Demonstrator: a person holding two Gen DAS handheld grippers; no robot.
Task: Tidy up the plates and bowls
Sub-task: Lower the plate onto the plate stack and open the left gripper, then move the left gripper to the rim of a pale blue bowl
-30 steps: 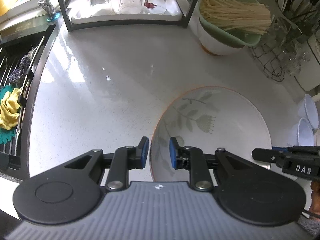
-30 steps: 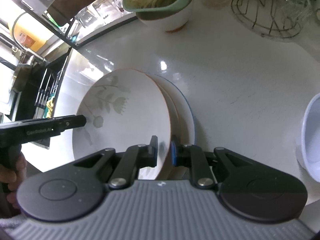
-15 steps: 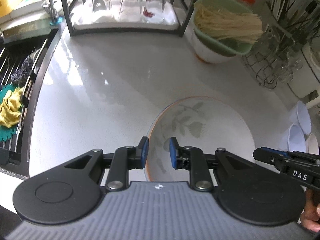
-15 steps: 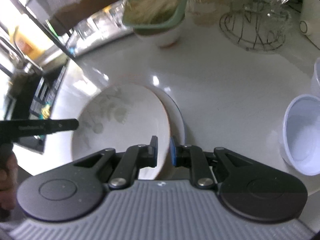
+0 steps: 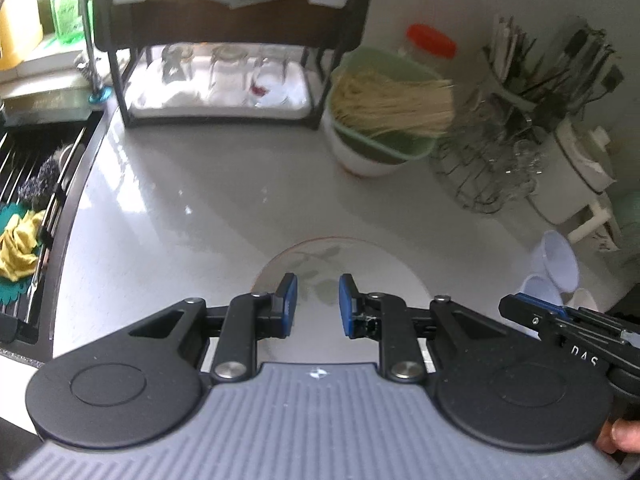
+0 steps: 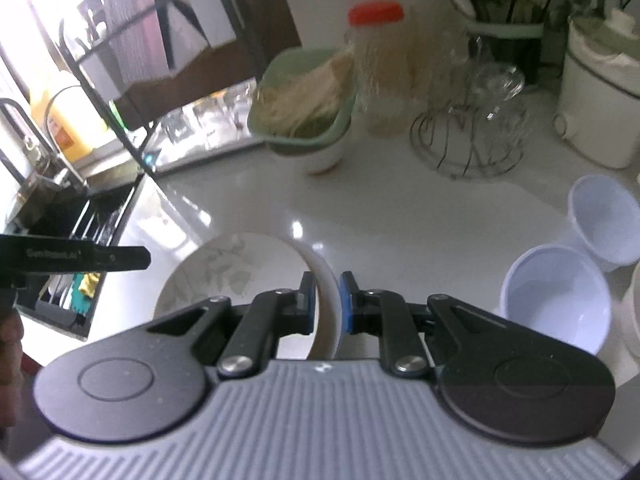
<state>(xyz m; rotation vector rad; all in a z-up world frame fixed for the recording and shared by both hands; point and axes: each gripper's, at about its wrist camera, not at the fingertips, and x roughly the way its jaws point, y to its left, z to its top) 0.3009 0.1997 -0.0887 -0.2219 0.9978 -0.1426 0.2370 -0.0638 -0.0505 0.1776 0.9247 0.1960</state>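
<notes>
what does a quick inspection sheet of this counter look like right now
surface: white glossy countertop, light glare
job's things: floral plate, gripped at its rim; white bowl under a green basket of noodles
clutter: plastic cups, red-lidded jar, wire rack of glasses
grippers: right claw shut on the plate rim; left claw over the plate, pads apart, grip unclear
cables: nothing seen
surroundings: sink with yellow cloth, shelf rack holding upturned glasses

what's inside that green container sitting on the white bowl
The green container holds a bundle of pale dry noodles lying across it. The noodles cover its bottom, and the container covers the inside of the white bowl beneath, so anything there is hidden.
</notes>
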